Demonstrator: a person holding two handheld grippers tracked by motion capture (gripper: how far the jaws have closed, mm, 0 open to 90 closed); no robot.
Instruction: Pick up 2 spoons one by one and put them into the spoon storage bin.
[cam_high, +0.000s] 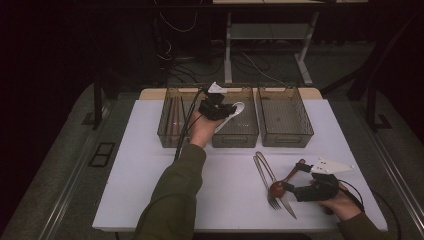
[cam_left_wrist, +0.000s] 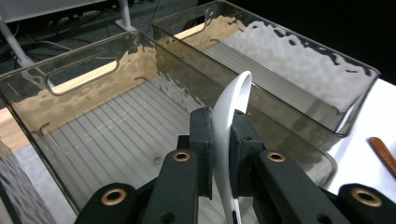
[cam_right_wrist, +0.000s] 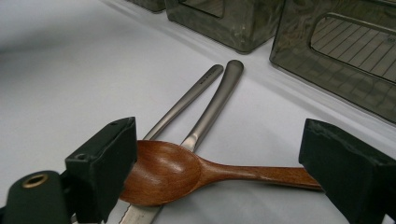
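Note:
My left gripper (cam_high: 216, 108) is over the middle clear bin (cam_high: 235, 137), shut on a white spoon (cam_high: 235, 110). In the left gripper view the black jaws clamp the white spoon (cam_left_wrist: 232, 109) on edge, with its bowl pointing up and away above the bin's ribbed floor (cam_left_wrist: 107, 140). My right gripper (cam_high: 290, 189) rests low on the table at the front right with its jaws wide open. A brown wooden spoon (cam_right_wrist: 163, 172) lies between its pads (cam_right_wrist: 105, 161), across two metal handles (cam_right_wrist: 212, 100). The pads do not press on it.
Three clear bins stand in a row at the back of the white table (cam_high: 150, 190); the right one (cam_high: 285, 117) is near the spoon. A metal fork (cam_high: 267, 185) and a knife (cam_high: 286, 205) lie under the wooden spoon (cam_high: 282, 184).

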